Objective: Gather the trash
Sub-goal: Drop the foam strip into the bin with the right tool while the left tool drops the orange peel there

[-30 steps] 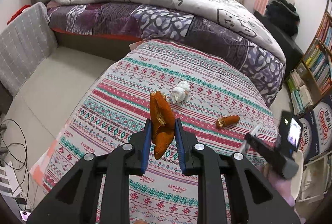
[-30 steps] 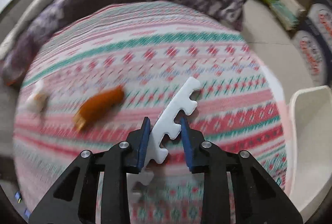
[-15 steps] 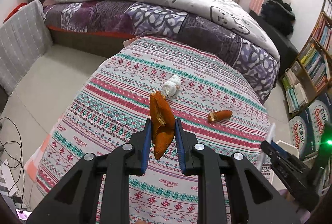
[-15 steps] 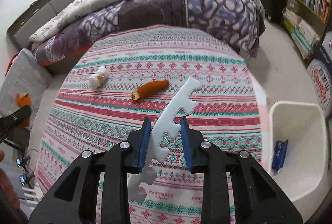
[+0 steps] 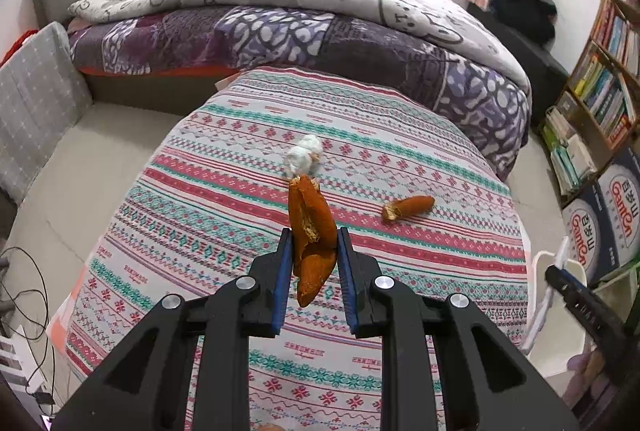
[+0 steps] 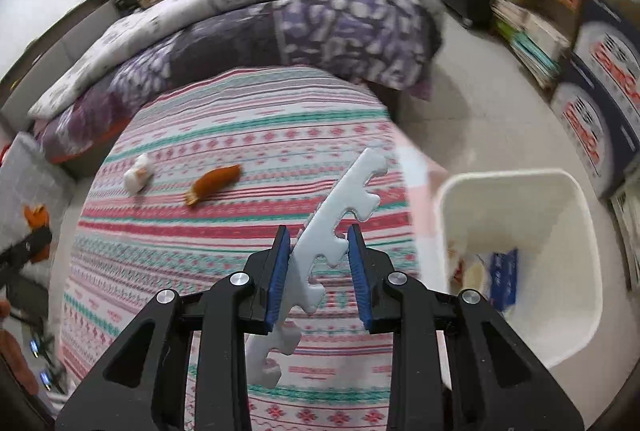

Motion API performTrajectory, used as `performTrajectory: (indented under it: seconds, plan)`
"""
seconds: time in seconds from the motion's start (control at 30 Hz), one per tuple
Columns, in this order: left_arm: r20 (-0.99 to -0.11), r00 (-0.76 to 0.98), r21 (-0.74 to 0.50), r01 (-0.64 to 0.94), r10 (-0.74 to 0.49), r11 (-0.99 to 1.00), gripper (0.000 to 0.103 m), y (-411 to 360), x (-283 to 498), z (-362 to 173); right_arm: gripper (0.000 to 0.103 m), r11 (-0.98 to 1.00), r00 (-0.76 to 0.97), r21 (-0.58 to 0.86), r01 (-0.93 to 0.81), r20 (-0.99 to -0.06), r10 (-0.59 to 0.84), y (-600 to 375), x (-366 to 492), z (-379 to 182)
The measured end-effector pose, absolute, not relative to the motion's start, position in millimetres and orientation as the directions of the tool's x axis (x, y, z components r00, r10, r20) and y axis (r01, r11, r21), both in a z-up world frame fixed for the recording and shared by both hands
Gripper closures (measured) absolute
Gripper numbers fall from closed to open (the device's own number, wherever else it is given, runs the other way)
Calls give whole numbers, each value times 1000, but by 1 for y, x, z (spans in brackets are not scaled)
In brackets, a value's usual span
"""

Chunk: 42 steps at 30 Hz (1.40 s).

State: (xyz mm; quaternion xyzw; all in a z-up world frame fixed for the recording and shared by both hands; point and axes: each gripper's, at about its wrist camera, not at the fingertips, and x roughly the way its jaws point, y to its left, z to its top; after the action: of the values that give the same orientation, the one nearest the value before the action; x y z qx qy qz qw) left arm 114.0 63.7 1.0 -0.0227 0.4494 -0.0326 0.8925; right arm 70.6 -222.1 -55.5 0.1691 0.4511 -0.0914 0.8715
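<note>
My right fingers [image 6: 318, 263], gripping the foam strip [image 6: 336, 227], have swung toward the bin [image 6: 580, 231], ready to drop, while my left fingers [image 5: 314, 259] clamp orange peel [image 5: 312, 231].

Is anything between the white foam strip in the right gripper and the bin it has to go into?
Nothing visible. The right gripper holds the foam strip above the patterned cloth, and the white bin stands open just to its right with only air between. The bin already holds some trash, but plenty of room shows.
</note>
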Motion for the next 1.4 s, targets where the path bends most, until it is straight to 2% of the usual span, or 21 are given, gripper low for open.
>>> performTrajectory:
  seconds: [0.3, 0.57, 0.63, 0.67, 0.7, 1.07, 1.4]
  plan:
    - [-801, 590, -40, 126, -107, 991, 81, 19, 110, -6, 74, 853, 566, 232, 468, -820, -87, -286, 53, -50]
    - [-798, 573, -62, 234, -190, 970, 81, -27, 100, -11, 71, 779, 531, 214, 590, -829, -175, -331, 34, -47]
    - [-796, 569, -65, 262, -208, 963, 81, -39, 96, -12, 62, 756, 509, 196, 624, -836, -204, -342, 29, -48]
    - [-794, 566, -65, 283, -221, 957, 81, -48, 94, -13, 45, 748, 503, 192, 636, -838, -213, -346, 27, -48]
    - [-793, 564, -66, 296, -230, 953, 81, -54, 92, -13, 33, 730, 498, 190, 656, -836, -230, -351, 22, -48]
    - [-800, 467, -140, 466, -377, 874, 81, -129, 69, -25, 25, 648, 523, 262, 715, -815, -248, -382, 0, -41]
    - [-792, 328, -243, 605, -515, 758, 78, -195, 49, -37, 21, 546, 577, 401, 735, -794, -193, -407, -19, -39]
